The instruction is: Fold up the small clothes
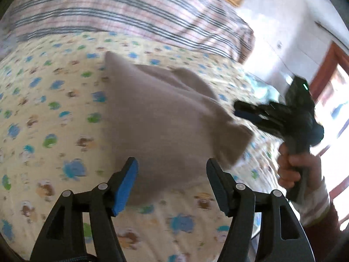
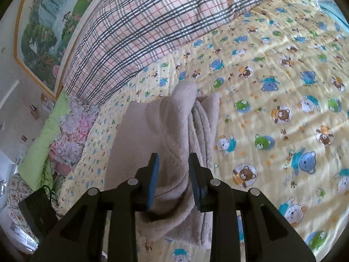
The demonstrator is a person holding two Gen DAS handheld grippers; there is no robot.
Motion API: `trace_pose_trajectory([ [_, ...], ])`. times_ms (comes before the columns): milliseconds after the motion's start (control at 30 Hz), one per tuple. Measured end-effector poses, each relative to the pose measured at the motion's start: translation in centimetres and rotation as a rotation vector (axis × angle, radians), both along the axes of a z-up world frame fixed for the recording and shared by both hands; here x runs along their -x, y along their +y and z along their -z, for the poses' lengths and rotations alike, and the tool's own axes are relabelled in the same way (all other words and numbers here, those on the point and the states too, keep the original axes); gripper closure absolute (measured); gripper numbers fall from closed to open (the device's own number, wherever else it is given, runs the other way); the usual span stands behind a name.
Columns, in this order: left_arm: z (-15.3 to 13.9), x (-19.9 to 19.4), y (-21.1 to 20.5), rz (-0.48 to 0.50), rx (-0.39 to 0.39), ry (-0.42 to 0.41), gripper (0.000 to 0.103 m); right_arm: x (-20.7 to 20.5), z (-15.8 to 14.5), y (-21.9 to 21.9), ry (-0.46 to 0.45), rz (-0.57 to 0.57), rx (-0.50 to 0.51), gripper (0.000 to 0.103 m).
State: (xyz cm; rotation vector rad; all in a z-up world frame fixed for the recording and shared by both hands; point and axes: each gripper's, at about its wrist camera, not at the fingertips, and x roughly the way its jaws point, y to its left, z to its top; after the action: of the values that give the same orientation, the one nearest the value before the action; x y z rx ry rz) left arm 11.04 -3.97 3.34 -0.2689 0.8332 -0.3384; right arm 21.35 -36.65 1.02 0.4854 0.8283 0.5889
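Pinching the beige fleece garment (image 2: 174,131) in your right gripper (image 2: 173,174), left gripper (image 1: 172,181) wide open and empty, you're mid-fold on the bear-print quilt (image 2: 272,87).

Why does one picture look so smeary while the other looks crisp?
Left wrist view: motion blur smears the beige garment, the bear-print quilt and the right gripper; the window glares white. Right wrist view: sharp, fleece texture and bears clear, soft sun patches on the quilt. Both bend straight lines, fisheye-style.
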Motion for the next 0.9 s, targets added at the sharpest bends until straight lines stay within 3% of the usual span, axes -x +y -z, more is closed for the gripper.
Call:
trace_pose_trajectory([
  [200,0.2,-2.3,3.7,-0.087,0.068,0.059,0.030,-0.4,0.3,1.2,-0.003,-0.016,0.040,0.073],
  [533,2.7,-7.5,5.2,-0.102,0.162,0.171,0.028,-2.1,2.1,2.9,0.034,-0.040,0.092,0.071],
  [600,2.9,-8.3,5.0,-0.101,0.165,0.191,0.028,-1.8,2.0,3.1,0.012,-0.056,0.104,0.087],
  [767,2.4,-9.4,4.1,-0.090,0.142,0.169,0.025,-0.3,0.2,1.1,-0.060,-0.031,0.019,0.089],
  [900,3.6,-10.7,2.9,-0.089,0.108,0.184,0.022,-0.6,1.5,1.1,-0.026,-0.018,0.068,0.089],
])
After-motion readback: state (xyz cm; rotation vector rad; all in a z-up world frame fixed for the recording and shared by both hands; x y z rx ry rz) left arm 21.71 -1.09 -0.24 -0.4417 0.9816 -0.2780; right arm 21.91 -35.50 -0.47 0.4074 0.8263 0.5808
